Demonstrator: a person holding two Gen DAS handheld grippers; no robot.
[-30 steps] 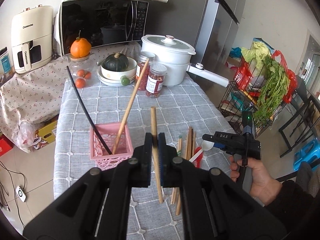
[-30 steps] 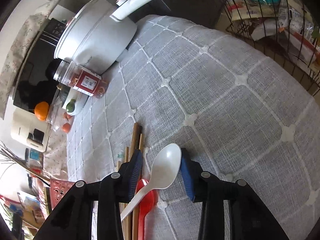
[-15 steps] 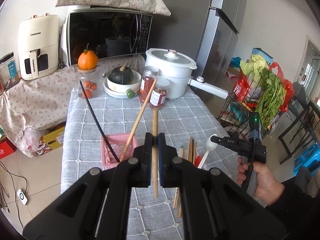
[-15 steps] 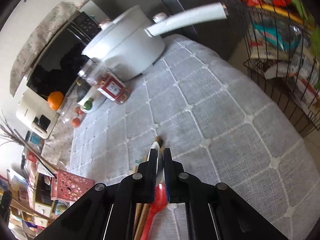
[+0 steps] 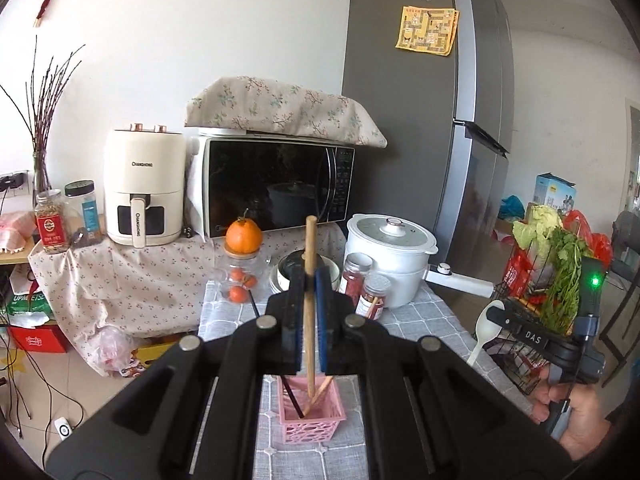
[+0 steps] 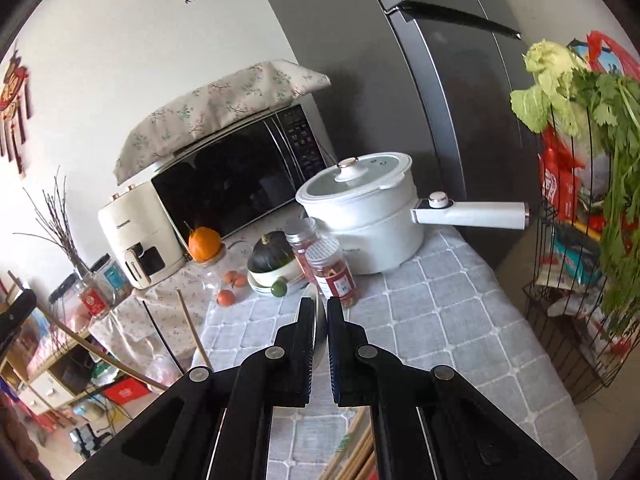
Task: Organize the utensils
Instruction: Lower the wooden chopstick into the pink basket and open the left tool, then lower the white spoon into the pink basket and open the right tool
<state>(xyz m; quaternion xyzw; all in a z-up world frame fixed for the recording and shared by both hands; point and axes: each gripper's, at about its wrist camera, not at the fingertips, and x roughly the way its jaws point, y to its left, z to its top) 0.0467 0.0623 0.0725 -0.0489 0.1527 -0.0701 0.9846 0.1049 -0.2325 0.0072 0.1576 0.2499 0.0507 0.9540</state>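
Both hands have come up off the table since a second ago. The left tongs [image 5: 307, 280] stay clamped on a wooden chopstick [image 5: 309, 248], which was slanting over the cloth before and now hangs near upright, its lower tip down inside the pink basket [image 5: 311, 412]. To my eye that one is about ready to be let go among the sticks already leaning there.

Further right, the right tongs [image 6: 320, 312] stood wide around the white spoon [image 5: 483, 330] a moment back; now they are nipped narrow on it and it has come off the cloth, held in the air to the right of the basket. I judge it is headed for the basket next. From its own camera the spoon shows only as a pale sliver between the pads, so how firmly it sits I can't tell.

The basket is thin plastic, square, its walls pierced with oval holes. The chopstick is a plain round wooden rod, matte. The spoon looks smooth glossy plastic with a deep oval bowl. The tablecloth [image 6: 440, 320] is grey quilted squares, and more chopsticks [image 6: 352, 456] still lie on it.
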